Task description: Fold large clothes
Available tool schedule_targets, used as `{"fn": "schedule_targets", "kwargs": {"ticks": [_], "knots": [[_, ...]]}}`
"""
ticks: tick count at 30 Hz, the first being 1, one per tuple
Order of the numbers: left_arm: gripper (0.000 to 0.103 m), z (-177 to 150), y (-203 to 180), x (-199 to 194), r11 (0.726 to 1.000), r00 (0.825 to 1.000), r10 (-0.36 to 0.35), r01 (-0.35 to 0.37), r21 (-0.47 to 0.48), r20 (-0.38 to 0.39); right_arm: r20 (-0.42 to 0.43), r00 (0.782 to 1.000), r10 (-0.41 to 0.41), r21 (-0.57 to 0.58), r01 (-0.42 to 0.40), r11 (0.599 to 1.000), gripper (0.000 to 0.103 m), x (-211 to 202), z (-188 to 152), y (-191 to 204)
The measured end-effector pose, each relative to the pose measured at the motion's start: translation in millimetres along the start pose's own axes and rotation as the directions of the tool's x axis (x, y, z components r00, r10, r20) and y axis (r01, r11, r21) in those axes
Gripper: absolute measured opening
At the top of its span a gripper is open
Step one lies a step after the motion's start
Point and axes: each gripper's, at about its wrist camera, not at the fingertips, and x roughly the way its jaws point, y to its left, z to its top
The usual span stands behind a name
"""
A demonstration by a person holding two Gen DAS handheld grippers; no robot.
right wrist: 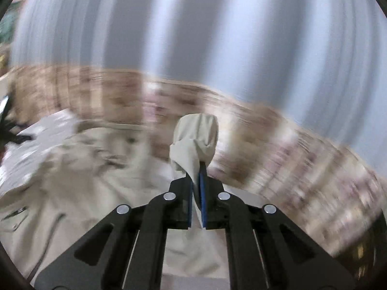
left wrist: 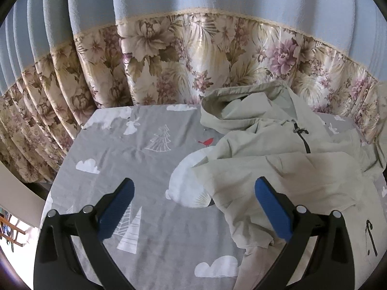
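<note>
A pale beige hooded jacket (left wrist: 278, 164) lies crumpled on the right half of a table, hood toward the curtain, dark zipper showing. My left gripper (left wrist: 193, 186) is open and empty, hovering over the jacket's near left edge, one finger above the cloth and the other above the jacket. In the right wrist view, which is motion-blurred, my right gripper (right wrist: 197, 181) is shut on a bunched fold of the jacket (right wrist: 196, 140) and holds it lifted above the rest of the garment (right wrist: 72, 169).
The table is covered by a grey cloth (left wrist: 145, 149) printed with white clouds, trees and a red bird. A blue and floral curtain (left wrist: 183, 60) hangs right behind the table. The table's left edge drops off near a dark frame (left wrist: 41, 188).
</note>
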Motion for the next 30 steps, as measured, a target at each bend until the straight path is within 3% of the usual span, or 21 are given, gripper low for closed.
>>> {"fn": "schedule_targets", "kwargs": {"ticks": [3, 6, 7, 8, 10, 12, 13, 17, 18, 21, 25, 30], "knots": [[0.100, -0.8, 2.7, -3.6, 1.000, 1.000, 0.007, -0.007, -0.001, 0.002, -0.023, 0.998, 0.063, -0.073, -0.065, 0.995, 0.014, 44.8, 18.1, 27.8], [0.100, -2.1, 4.3, -4.9, 0.999, 0.999, 0.037, -0.037, 0.006, 0.001, -0.154, 0.988, -0.024, -0.091, 0.010, 0.996, 0.032, 115.6, 12.7, 30.8], [0.100, -2.1, 4.5, -4.1, 0.999, 0.999, 0.043, -0.043, 0.003, -0.003, -0.194, 0.980, -0.039, -0.068, 0.026, 0.997, 0.051, 134.3, 8.0, 27.3], [0.100, -1.9, 4.5, -3.0, 0.999, 0.999, 0.045, -0.045, 0.000, -0.007, -0.244, 0.970, -0.021, -0.011, 0.018, 1.000, 0.062, 156.1, 0.4, 20.4], [0.100, -0.1, 1.6, 1.3, 0.999, 0.999, 0.043, -0.043, -0.007, -0.027, -0.292, 0.956, 0.032, 0.080, -0.009, 0.997, 0.063, 175.0, -11.6, 8.7], [0.100, 3.5, -5.5, 4.5, 1.000, 0.999, 0.023, -0.023, -0.007, -0.042, -0.261, 0.963, 0.071, 0.158, -0.030, 0.987, 0.066, 169.7, -17.2, -2.0], [0.100, 7.2, -12.3, 6.1, 1.000, 0.999, 0.007, -0.007, 0.000, -0.047, -0.229, 0.970, 0.076, 0.207, -0.028, 0.978, 0.073, 156.6, -18.6, -14.2], [0.100, 28.6, -59.4, 18.0, 0.995, 0.996, -0.074, 0.077, 0.063, -0.045, -0.230, 0.971, -0.061, 0.280, 0.126, 0.952, 0.098, 104.2, -39.2, -49.8], [0.100, 31.4, -68.5, 21.8, 0.993, 0.995, -0.088, 0.092, 0.076, -0.047, -0.253, 0.961, -0.108, 0.288, 0.182, 0.940, 0.100, 94.7, -50.7, -61.0], [0.100, 43.5, -120.9, 52.4, 0.981, 0.985, -0.136, 0.149, 0.125, -0.105, -0.370, 0.896, -0.246, 0.301, 0.366, 0.880, 0.100, 70.3, -111.9, -97.7], [0.100, 55.7, -188.4, 91.4, 0.948, 0.957, -0.219, 0.256, 0.190, -0.192, -0.395, 0.883, -0.254, 0.401, 0.414, 0.817, 0.100, 38.4, -179.0, -127.0], [0.100, 72.0, -248.8, 131.9, 0.924, 0.918, -0.290, 0.342, 0.171, -0.269, -0.458, 0.848, -0.266, 0.443, 0.477, 0.759, 0.099, 29.1, -223.0, -140.9]]}}
